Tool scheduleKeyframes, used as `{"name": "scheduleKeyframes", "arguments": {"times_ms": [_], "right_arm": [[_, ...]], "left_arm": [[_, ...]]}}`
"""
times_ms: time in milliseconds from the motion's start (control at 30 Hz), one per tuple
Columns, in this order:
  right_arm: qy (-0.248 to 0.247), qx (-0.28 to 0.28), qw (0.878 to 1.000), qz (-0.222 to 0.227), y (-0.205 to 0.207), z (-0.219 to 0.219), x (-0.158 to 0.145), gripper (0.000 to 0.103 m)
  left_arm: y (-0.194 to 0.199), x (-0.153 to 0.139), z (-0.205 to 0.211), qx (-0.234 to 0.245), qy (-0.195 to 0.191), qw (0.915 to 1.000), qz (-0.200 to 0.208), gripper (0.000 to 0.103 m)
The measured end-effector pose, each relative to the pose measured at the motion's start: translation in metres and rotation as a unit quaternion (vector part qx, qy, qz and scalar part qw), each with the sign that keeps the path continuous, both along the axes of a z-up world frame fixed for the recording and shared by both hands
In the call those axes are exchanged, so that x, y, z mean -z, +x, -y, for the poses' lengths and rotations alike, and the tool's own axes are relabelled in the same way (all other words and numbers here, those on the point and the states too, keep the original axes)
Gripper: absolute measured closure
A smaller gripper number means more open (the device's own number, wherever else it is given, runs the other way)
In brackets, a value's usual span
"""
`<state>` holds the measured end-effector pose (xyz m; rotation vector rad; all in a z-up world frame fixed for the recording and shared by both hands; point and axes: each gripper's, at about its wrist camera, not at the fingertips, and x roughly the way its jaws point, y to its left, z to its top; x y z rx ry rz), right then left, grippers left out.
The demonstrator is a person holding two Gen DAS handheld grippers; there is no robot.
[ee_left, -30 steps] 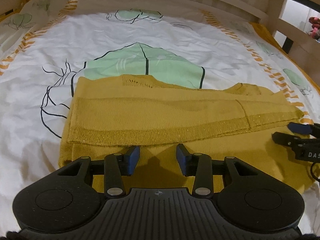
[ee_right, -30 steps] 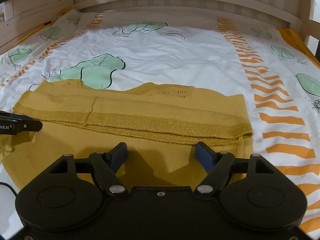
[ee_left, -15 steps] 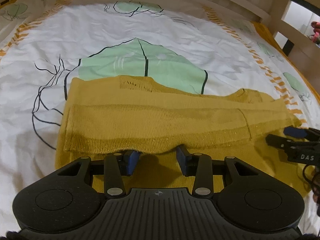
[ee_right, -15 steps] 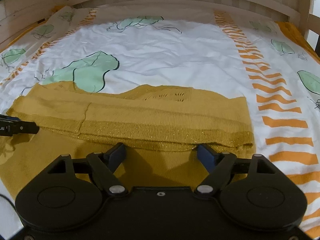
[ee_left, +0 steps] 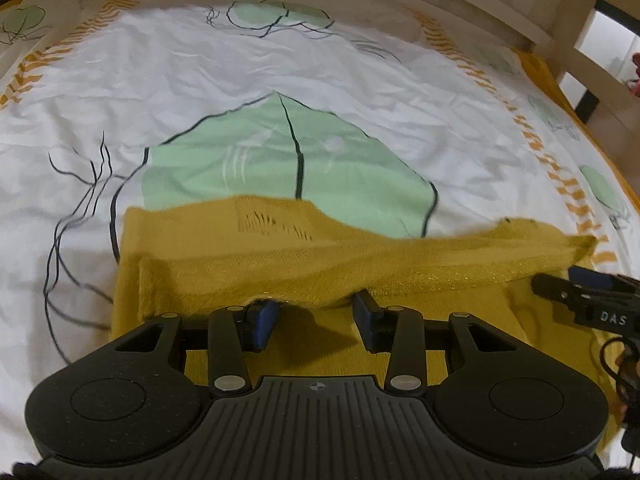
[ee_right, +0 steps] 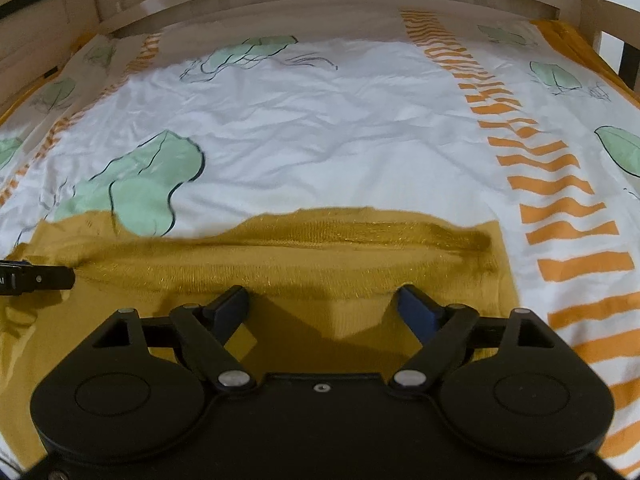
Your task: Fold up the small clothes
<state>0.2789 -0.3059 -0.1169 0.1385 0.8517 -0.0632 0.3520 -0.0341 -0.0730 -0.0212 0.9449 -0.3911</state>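
Both grippers have moved forward over the yellow knitted garment [ee_left: 304, 256] since the earlier frame, so the folded band that lay ahead of them now sits right at their fingertips. The left gripper [ee_left: 316, 312] has its jaws about half open, and they hold nothing; the ribbed edge of the band lies over the tip of the left-hand finger, and I cannot tell if it rests on it. The right gripper [ee_right: 324, 306] has just been opening its jaws, and they now stand wide apart with only flat cloth below them, not pinched.

The garment lies flat on the bed [ee_left: 280, 80], near the front edge, over the lower part of the big green leaf print [ee_left: 288, 168]. One long part is already turned over the body of the garment, so a thick band runs across it from side to side. I think the two grippers are placed side by side along this band because they need to catch it at two points and keep the fold straight.

The garment is soft knit, mustard in colour, with a ribbed, slightly glittering hem and a small patch of open holes near its far edge. The bed cover is smooth white cotton with light wrinkles and orange stripes.
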Motion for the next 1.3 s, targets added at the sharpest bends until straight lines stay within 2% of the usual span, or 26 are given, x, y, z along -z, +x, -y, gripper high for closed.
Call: {"name": "scheduleKeyframes", "arguments": {"times_ms": [167,467,700,900,1033,1200,1300], "right_arm": [[0.007,0.012,1.0,0.002,0.012,0.007,0.004,0.016],[-0.009,0.022,1.0,-0.002,0.03,0.006,0.005,0.013],[0.009,0.058,0.998,-0.015,0.052,0.02,0.005,0.014],[0.08,0.067,0.995,0.004,0.025,0.041,-0.01,0.014],[0.12,0.067,0.99,-0.012,-0.01,0.059,-0.015,0.014],[0.142,0.087,0.986,-0.025,-0.057,0.079,-0.017,0.012],[0.151,0.105,0.981,-0.057,-0.074,0.087,-0.011,0.007]], "left_arm": [[0.02,0.004,0.002,-0.014,0.018,0.9996,0.013,0.064],[0.05,0.008,-0.011,-0.068,-0.003,0.9976,-0.006,0.064],[0.059,-0.009,-0.021,-0.102,0.011,0.9947,0.006,0.064],[0.026,-0.029,-0.033,-0.095,0.003,0.9955,0.001,0.063],[-0.012,-0.033,-0.036,-0.076,0.018,0.9969,-0.006,0.063],[-0.056,-0.032,-0.037,-0.052,0.028,0.9983,0.003,0.063],[-0.072,-0.027,-0.039,-0.052,0.036,0.998,-0.006,0.063]]}}
